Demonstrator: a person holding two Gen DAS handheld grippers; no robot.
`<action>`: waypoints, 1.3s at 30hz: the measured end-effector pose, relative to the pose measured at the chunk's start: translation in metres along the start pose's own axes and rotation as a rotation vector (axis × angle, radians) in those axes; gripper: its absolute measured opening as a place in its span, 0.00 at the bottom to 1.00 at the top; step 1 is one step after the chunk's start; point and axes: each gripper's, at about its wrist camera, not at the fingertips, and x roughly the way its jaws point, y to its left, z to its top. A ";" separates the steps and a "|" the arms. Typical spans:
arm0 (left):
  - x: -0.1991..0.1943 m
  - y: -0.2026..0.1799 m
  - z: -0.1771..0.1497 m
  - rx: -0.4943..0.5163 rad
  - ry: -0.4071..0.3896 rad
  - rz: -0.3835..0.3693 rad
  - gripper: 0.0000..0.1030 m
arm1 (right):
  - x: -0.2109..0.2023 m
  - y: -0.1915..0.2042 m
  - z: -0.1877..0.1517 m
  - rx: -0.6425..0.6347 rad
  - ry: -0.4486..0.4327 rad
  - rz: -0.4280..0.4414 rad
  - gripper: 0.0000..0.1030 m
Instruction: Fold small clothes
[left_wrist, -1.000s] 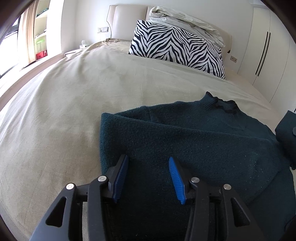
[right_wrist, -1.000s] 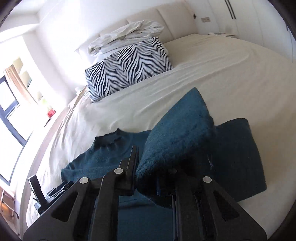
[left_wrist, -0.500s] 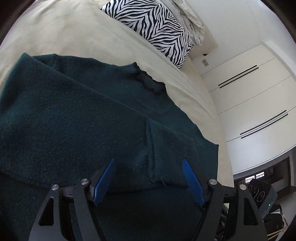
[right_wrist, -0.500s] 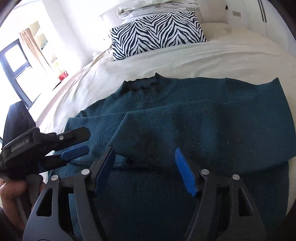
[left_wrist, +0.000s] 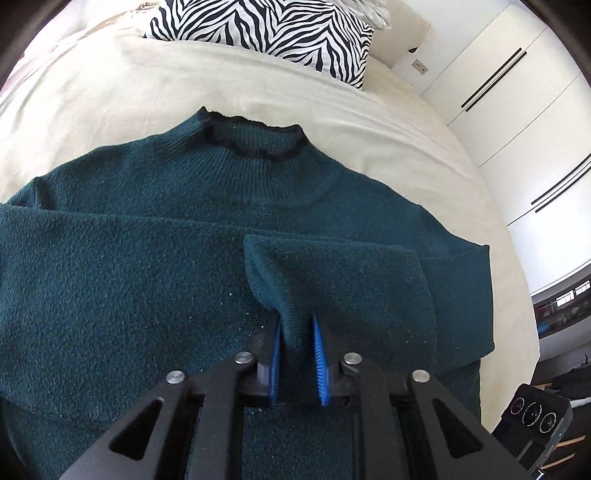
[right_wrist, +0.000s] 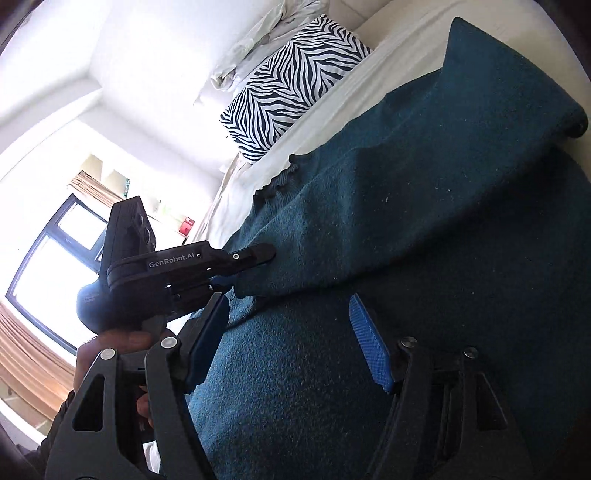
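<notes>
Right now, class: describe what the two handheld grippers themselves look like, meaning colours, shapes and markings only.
Both are matte black. The left gripper and the right gripper have angular arms with triangular cut-outs, silver pivot pins and ribbed blue pads on the jaws. The left gripper's body reads "GenRobot.AI" in white, with a black camera block above. A bare hand grips its handle.

Beige bed (left_wrist: 388, 122) w/ zebra pillow (left_wrist: 266, 26)

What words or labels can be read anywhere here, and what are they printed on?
"GenRobot.AI": white letters on the black body of the left gripper, seen from the right wrist view, where its jaws are closed on the green sweater.
The red item by the window may carry a label, but it is too small to read.
Nothing else bears readable text.
</notes>
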 end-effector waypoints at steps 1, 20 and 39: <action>-0.005 0.000 0.001 0.000 -0.020 -0.007 0.09 | 0.002 0.000 0.002 0.002 0.000 0.003 0.64; -0.060 0.105 -0.024 -0.074 -0.234 -0.006 0.08 | -0.053 -0.061 0.046 0.427 -0.147 0.055 0.67; -0.048 0.127 -0.027 -0.074 -0.263 0.005 0.12 | -0.088 -0.106 0.065 0.567 -0.357 0.067 0.61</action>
